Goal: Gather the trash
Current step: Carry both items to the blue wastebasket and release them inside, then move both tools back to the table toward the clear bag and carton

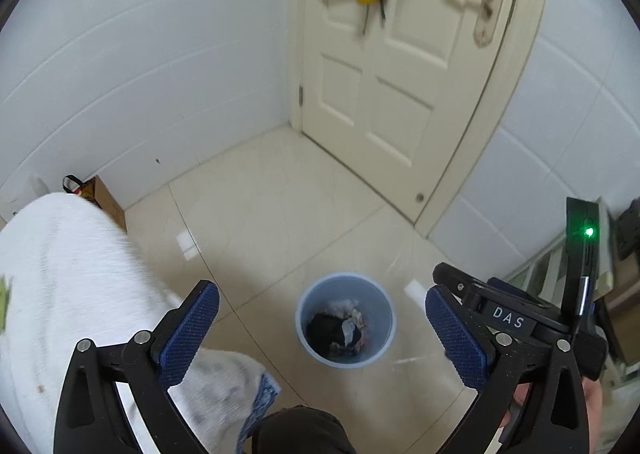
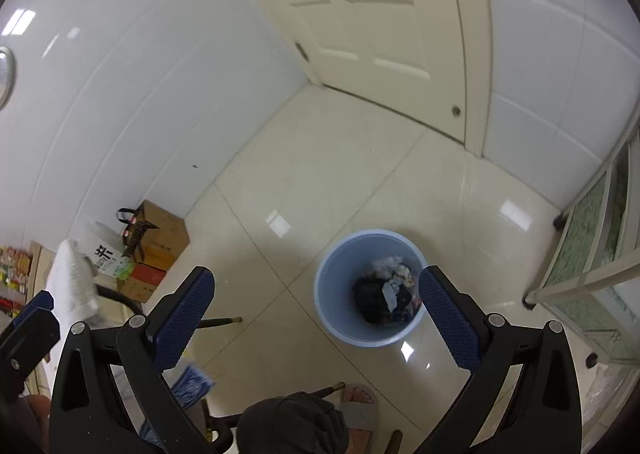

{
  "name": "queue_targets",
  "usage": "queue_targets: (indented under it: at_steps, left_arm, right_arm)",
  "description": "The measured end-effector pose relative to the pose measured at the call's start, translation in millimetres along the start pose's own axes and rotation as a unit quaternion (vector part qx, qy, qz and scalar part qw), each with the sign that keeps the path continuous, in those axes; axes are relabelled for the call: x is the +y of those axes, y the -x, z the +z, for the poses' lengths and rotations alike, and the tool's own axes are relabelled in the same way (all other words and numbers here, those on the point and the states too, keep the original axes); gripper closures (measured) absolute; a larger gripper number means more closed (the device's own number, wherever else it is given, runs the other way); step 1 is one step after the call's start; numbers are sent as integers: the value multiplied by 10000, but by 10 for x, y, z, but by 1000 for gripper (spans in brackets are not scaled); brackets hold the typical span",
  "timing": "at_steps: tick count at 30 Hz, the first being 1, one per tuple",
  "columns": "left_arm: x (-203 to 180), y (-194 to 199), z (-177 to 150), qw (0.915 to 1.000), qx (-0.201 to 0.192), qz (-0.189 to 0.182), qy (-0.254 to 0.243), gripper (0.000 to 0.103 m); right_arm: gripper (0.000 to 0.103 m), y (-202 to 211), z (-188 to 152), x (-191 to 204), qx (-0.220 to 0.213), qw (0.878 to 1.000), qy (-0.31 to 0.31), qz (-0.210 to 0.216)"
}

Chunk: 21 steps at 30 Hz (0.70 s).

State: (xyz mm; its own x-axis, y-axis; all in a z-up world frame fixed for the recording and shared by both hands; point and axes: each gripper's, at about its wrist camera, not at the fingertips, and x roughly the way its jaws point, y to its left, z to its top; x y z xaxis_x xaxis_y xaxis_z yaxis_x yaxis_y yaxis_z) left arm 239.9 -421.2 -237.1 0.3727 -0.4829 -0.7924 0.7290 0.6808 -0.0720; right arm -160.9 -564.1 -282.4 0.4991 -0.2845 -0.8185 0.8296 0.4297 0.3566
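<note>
A light blue trash bin (image 1: 346, 320) stands on the tiled floor below me, with dark and white crumpled trash (image 1: 340, 328) inside. It also shows in the right wrist view (image 2: 370, 288). My left gripper (image 1: 322, 334) is open and empty, high above the bin. My right gripper (image 2: 316, 318) is open and empty, above the floor just left of the bin. The right gripper's body (image 1: 520, 318) shows at the right of the left wrist view. The left gripper's finger (image 2: 32, 310) shows at the left edge of the right wrist view.
A white towel (image 1: 72, 286) hangs at the left, also in the right wrist view (image 2: 74, 282). Cardboard boxes and bags (image 2: 148, 250) stand against the white tiled wall. A cream door (image 1: 392, 66) is ahead. A glass-fronted cabinet (image 2: 592, 254) is right. A slippered foot (image 2: 360, 408) is below.
</note>
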Motion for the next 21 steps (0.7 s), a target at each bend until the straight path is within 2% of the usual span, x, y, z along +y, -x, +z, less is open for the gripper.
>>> queue_targets:
  at_steps: [12, 17, 21]
  left_arm:
    - [634, 1505, -580, 9954, -803, 35, 530, 1]
    - [946, 2111, -890, 9891, -1216, 222, 798, 1]
    - [1166, 2476, -1163, 9842, -1366, 407, 1054, 1]
  right_arm:
    - [0, 711, -205, 997, -463, 9954, 690, 480]
    - [0, 939, -371, 1547, -586, 9880, 1211, 761]
    - [0, 1084, -507, 1979, -675, 9803, 1577, 977]
